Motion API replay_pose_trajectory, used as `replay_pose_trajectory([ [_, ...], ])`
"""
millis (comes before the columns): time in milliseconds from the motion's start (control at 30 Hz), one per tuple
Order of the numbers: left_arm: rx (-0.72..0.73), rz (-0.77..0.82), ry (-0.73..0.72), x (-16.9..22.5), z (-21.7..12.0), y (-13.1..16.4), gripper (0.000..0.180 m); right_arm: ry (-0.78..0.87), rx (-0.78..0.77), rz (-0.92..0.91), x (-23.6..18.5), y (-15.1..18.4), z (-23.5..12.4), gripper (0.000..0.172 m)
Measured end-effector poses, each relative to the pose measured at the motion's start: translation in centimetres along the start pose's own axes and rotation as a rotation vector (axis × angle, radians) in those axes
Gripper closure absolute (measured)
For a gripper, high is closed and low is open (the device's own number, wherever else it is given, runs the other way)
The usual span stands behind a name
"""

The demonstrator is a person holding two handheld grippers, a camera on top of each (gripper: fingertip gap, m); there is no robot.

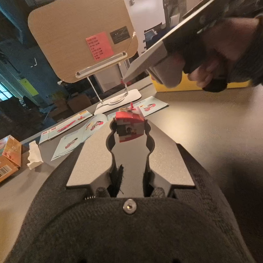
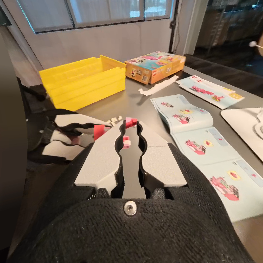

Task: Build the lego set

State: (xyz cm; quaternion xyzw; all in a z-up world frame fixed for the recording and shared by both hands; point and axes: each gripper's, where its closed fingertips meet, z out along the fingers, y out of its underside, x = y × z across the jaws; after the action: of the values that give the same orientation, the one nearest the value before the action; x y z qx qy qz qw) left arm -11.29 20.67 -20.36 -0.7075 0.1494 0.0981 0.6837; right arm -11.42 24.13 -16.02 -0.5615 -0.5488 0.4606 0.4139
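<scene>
Left gripper [image 1: 130,128] is clamping a red brick block [image 1: 130,126] above the table [image 1: 199,128], while right gripper [image 2: 131,124] is pinching a small red-pink piece [image 2: 131,123] beside it, booklet [image 2: 192,128] lying open nearby.

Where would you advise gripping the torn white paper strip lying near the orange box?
Probably the raised end of the white paper strip nearest the orange box, coming from above: that end curls off the table, while the rest lies flat.
</scene>
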Motion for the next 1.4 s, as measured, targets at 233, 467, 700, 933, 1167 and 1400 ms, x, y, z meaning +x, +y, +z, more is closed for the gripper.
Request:
replay_pose_trajectory([
  [233, 0.035, 0.025, -0.015, -0.1, -0.3, -0.5, 0.141, 0.030, -0.154, -0.118, -2.2, 1.8, 2.0, 0.158],
  [467, 0.027, 0.019, -0.026, -0.4, -0.3, -0.3, 0.141, 0.042, -0.182, -0.113, -2.5, 2.1, 2.0, 0.158],
  [700, 0.027, 0.027, -0.020, -0.3, -0.3, -0.3, 0.142, 0.054, -0.196, -0.140, -2.5, 2.3, 2.0, 0.158],
  [933, 0.025, 0.021, -0.015, -0.2, -0.2, -0.3, 0.141, 0.052, -0.194, -0.132, -2.4, 2.3, 1.9, 0.158],
  [1167, 0.027, 0.025, -0.011, -0.1, -0.2, -0.3, 0.141, 0.051, -0.193, -0.133, -2.4, 2.3, 1.9, 0.158],
  [1400, 0.039, -0.040, 0.024, 0.2, -0.3, -0.5, 0.141, 0.071, -0.207, -0.134, -2.3, 2.4, 2.0, 0.157],
])
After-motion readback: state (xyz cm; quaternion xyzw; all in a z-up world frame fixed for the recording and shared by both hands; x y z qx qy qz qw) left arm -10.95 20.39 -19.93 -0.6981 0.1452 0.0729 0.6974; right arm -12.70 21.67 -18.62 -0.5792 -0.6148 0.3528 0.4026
